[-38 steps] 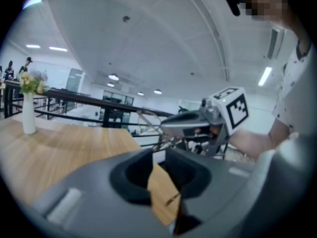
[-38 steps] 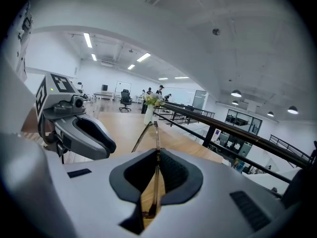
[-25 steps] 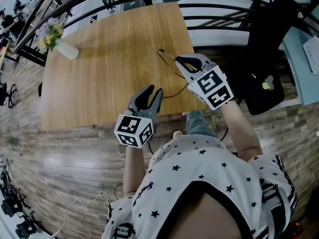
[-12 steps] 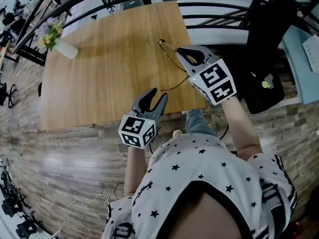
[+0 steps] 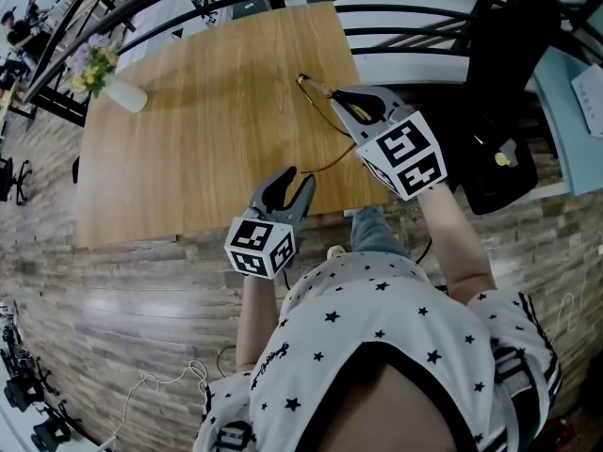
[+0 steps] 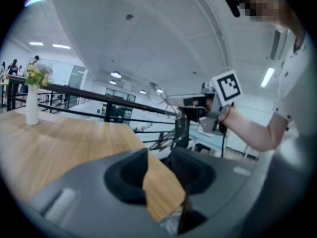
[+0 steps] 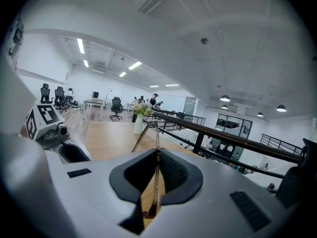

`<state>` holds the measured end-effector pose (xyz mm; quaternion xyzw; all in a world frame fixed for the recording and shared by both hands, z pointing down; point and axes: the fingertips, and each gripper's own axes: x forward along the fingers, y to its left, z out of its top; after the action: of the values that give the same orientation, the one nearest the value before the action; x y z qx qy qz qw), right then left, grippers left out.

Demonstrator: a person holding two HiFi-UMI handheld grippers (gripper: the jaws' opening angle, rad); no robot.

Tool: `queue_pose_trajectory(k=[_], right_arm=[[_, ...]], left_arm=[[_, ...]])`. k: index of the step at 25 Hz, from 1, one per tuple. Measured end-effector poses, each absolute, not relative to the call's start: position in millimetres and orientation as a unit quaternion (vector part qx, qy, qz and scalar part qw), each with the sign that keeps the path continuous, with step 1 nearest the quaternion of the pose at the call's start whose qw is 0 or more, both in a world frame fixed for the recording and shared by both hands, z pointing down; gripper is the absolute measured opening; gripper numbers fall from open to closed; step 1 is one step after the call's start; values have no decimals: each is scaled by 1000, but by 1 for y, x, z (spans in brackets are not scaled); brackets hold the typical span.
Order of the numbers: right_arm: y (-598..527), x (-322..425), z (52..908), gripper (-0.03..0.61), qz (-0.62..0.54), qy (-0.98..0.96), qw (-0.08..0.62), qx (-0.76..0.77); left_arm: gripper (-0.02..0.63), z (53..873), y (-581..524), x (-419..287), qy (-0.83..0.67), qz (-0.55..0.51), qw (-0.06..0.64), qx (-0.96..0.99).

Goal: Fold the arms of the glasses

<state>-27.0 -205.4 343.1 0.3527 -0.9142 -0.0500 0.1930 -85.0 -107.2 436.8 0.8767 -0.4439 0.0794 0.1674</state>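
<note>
The thin wire-framed glasses (image 5: pixel 311 85) hang above the wooden table (image 5: pixel 207 130), off its surface. My right gripper (image 5: pixel 334 102) is shut on one of their arms, which runs as a thin rod between the pads in the right gripper view (image 7: pixel 156 152). The other arm curves down toward the table's near edge. My left gripper (image 5: pixel 298 175) sits lower left of them over that near edge. Its jaws have just been opening and stand open with only table showing between them (image 6: pixel 158 157). From there the glasses (image 6: pixel 157 92) and the right gripper (image 6: pixel 195 105) appear ahead.
A white vase of flowers (image 5: pixel 121 89) stands at the table's far left corner. Black railings (image 5: pixel 415 36) run behind the table. A dark chair (image 5: pixel 504 111) is at the right. Wood-look floor lies below the near edge.
The left gripper's jaws have spread wider and it has drawn slightly back from the hanging arm. The right gripper has carried the glasses a little further from the person.
</note>
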Motion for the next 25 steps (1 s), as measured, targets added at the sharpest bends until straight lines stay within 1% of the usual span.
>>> queue_pose_trajectory(k=[18,25], right_arm=[[-196,-34,357,21,-46,-918,205,335],[-189,-36,363,21,-43,-920,212,326]], left_arm=[[126,427,-121,-110,-494,51,172,851],[83,419,-129,-115,-512,40,169,841]])
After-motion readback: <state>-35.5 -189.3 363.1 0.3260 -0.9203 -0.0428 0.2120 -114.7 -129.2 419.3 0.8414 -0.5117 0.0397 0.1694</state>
